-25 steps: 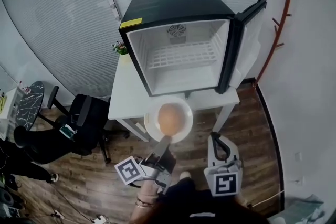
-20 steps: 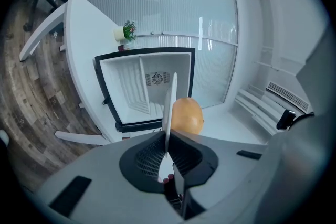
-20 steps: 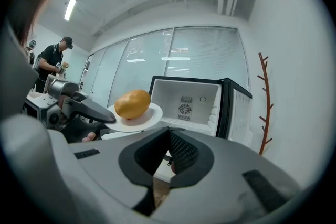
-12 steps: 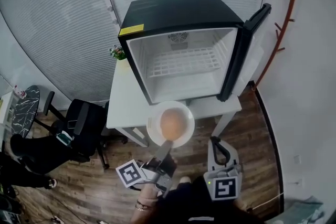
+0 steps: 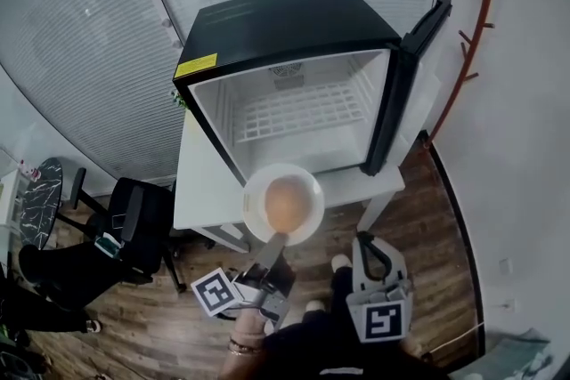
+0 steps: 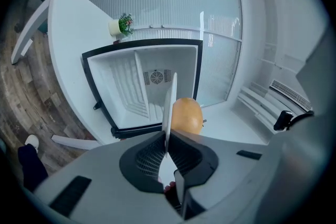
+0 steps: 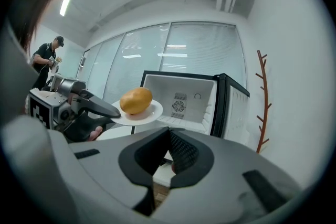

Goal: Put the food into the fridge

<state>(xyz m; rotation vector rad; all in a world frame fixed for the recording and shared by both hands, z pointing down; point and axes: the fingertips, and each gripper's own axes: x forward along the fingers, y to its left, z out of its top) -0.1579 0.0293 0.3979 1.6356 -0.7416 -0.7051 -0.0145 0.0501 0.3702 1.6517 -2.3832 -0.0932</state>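
Plate (image 5: pixel 256 191) with orange food (image 5: pixel 285 201) sits clamped in left gripper (image 5: pixel 274 238) before open fridge (image 5: pixel 285 22); right gripper (image 5: pixel 368 238) seemingly closed, empty

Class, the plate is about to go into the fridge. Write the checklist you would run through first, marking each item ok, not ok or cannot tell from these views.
1. Access: ok. The fridge has its door swung wide open.
2. Room inside: ok. The wire shelf and the floor below it are bare.
3. Grip: ok. The left gripper is clamped on the near rim of the plate.
4. Load: ok. The food sits mid-plate, and the plate is roughly level.
5. Other hand: ok. The right gripper is shut, empty and off to the side.
6. Clearance between the food and the shelf: cannot tell.
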